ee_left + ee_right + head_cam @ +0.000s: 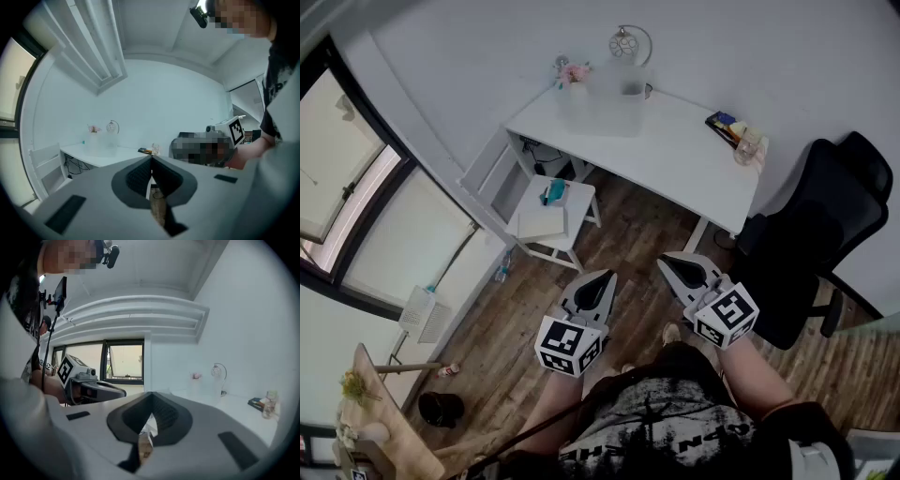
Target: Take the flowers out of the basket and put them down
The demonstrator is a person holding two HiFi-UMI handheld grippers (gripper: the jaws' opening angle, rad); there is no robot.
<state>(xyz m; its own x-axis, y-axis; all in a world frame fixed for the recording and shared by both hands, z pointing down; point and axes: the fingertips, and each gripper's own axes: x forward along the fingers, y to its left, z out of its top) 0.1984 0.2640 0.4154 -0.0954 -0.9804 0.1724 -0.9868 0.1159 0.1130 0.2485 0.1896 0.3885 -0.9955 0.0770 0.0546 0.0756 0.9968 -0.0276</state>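
Room as I see it | white desk [675, 155] at 12 o'clock, against white wall [787, 56] | black office chair [811, 253] at 3 | white side table [553, 220] at 11, beside desk | dark-framed windows [356, 187] at 9, daylight | wood-plank floor [619, 244] | wooden table [389, 422] at 7

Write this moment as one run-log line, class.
stage: not yet at desk | left tongs: shut, empty | right tongs: shut, empty | flowers: on desk, untouched

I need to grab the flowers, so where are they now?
In the head view, the pink flowers stand at the left end of the white desk, at the left edge of the translucent basket, with the round lamp to their right.
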